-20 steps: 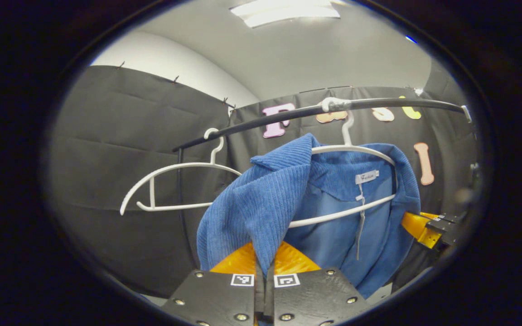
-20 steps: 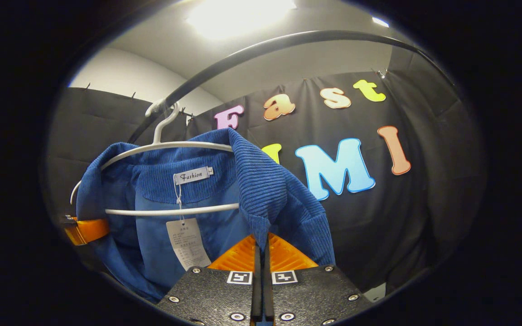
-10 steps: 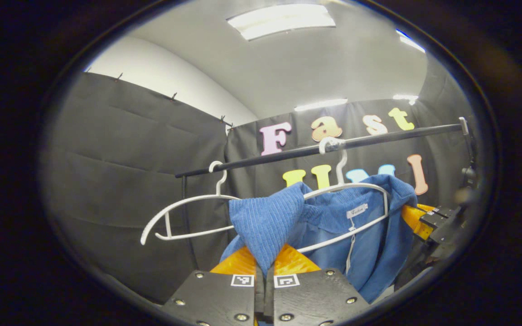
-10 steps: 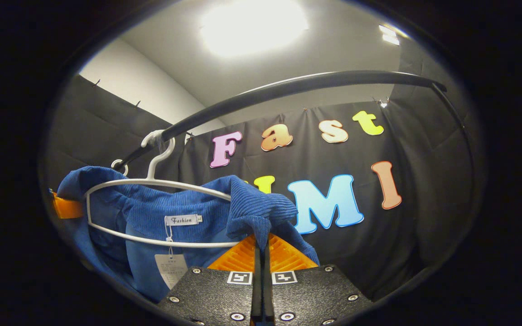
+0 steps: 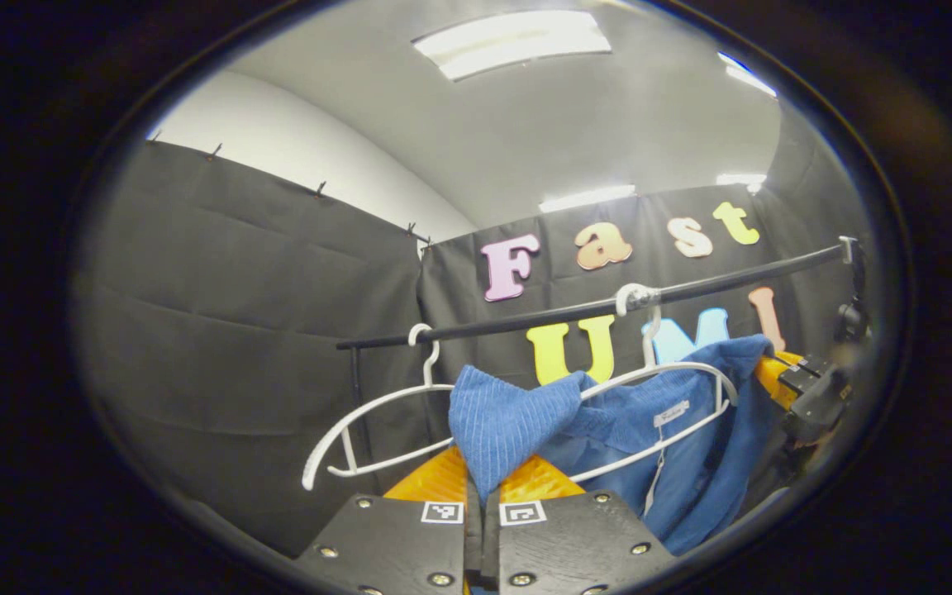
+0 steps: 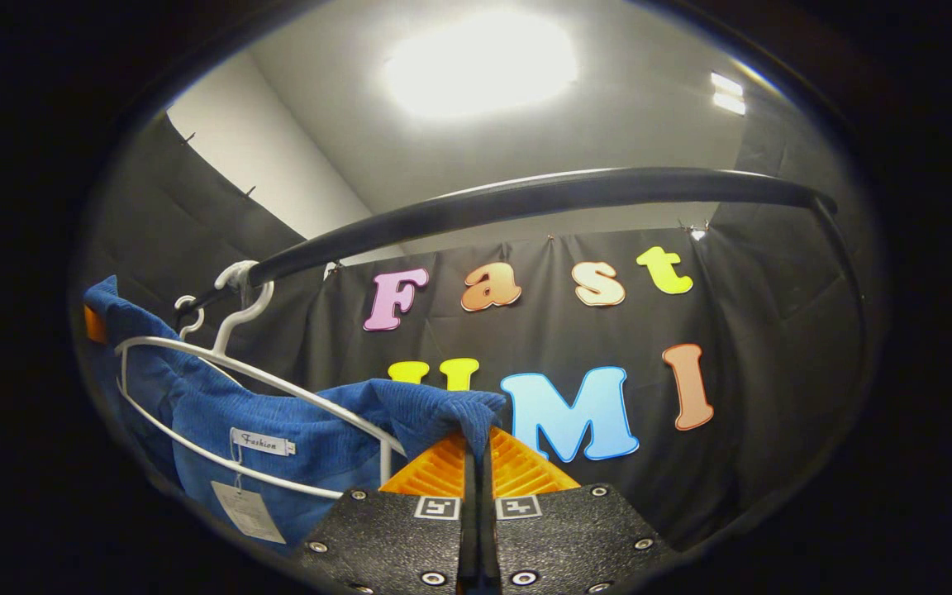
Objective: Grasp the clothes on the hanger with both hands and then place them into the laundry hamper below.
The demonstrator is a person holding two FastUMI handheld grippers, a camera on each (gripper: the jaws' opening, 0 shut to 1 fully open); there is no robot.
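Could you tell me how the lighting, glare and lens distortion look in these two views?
Right gripper view: the ceiling light is blown out to a white glare, and the fisheye bows the rail into an arc. Left gripper view: the ceiling light keeps its outline, the rail looks nearly straight, and the right gripper at the rim is soft. The jacket is sharp.

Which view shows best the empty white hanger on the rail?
The left gripper view: the empty white hanger hangs there in full, beside the blue corduroy jacket. The right gripper view gives just its small hook behind the jacket's hanger.
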